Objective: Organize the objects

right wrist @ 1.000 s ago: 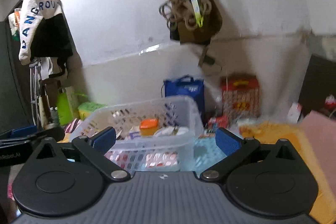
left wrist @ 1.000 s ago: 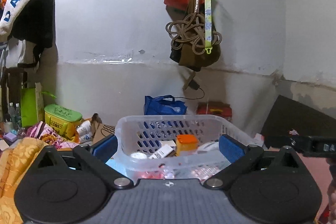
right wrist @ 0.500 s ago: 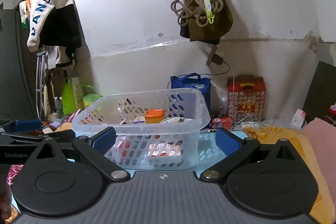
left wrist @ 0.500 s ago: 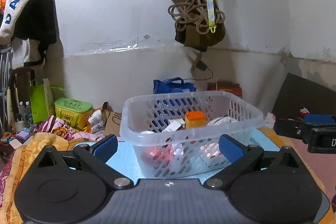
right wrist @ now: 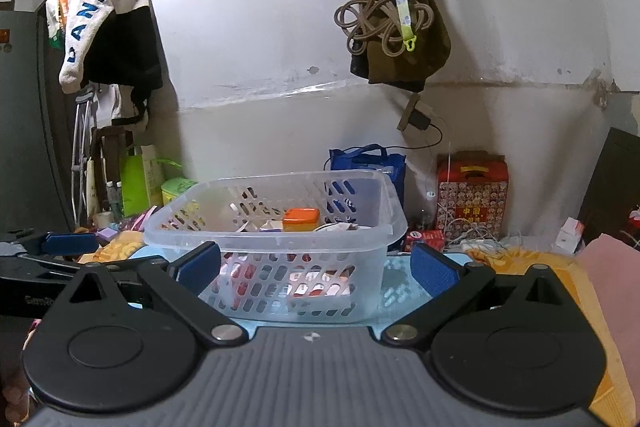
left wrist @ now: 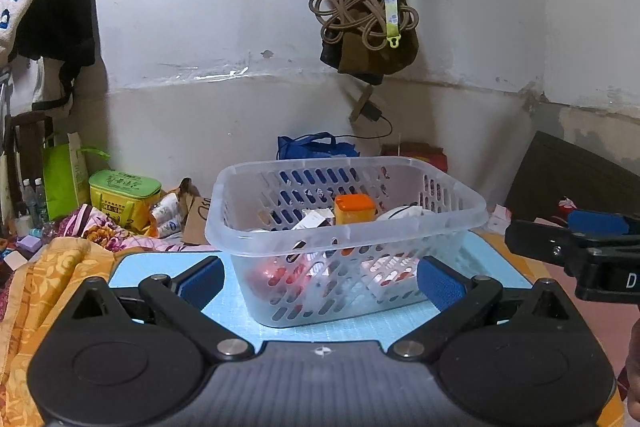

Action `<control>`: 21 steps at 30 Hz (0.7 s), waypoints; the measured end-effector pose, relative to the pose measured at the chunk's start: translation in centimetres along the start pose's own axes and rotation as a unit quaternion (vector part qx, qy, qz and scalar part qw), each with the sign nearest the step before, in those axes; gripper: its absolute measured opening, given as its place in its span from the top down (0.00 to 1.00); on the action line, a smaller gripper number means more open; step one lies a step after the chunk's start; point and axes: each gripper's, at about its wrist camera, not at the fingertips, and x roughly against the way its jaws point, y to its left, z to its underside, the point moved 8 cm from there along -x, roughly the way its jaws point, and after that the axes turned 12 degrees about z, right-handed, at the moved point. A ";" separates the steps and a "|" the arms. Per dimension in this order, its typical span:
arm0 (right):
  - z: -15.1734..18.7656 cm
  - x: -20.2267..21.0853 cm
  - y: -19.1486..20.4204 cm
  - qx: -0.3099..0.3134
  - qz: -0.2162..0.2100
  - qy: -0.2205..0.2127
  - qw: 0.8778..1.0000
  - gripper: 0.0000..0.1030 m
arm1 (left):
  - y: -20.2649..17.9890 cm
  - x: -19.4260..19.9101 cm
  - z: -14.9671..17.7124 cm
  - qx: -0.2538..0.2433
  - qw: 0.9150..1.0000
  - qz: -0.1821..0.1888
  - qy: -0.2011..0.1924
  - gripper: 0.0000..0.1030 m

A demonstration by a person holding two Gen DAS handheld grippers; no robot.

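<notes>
A clear plastic basket (left wrist: 280,227) stands on a light blue mat (left wrist: 340,323). It holds an orange-lidded box (left wrist: 355,209), white packets and red-and-white blister packs. My left gripper (left wrist: 320,277) is open and empty, just short of the basket's near wall. The basket also shows in the right wrist view (right wrist: 360,227) with the orange-lidded box (right wrist: 301,219). My right gripper (right wrist: 316,269) is open and empty, in front of the basket. Each gripper shows at the edge of the other's view: the right one (left wrist: 576,247), the left one (right wrist: 60,247).
An orange patterned cloth (left wrist: 44,279) lies left of the mat. A yellow-green box (left wrist: 122,197) and a green bag (left wrist: 66,179) stand at back left. A blue bag (right wrist: 370,163) and a red box (right wrist: 472,195) stand by the wall. A pink cloth (right wrist: 612,279) lies at right.
Both grippers have pulled back and risen, so the basket sits further ahead and the blue mat under it shows. Both stay open and empty.
</notes>
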 end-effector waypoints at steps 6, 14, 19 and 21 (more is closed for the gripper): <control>0.1 0.1 0.5 0.011 0.001 -0.003 1.000 0.00 | -0.3 0.2 -0.1 -0.007 1.000 -0.009 -0.005 0.00; 0.2 -0.2 0.1 0.005 -0.002 0.007 1.000 0.00 | -0.5 -0.1 0.0 -0.004 1.000 0.003 0.000 0.00; 0.3 -0.4 0.2 0.004 -0.007 0.015 1.000 0.00 | -0.2 -0.2 0.0 0.002 1.000 0.001 0.000 0.00; 0.4 -0.4 0.3 0.006 -0.007 0.016 1.000 0.00 | -0.1 -0.2 0.1 0.004 1.000 0.004 0.002 0.00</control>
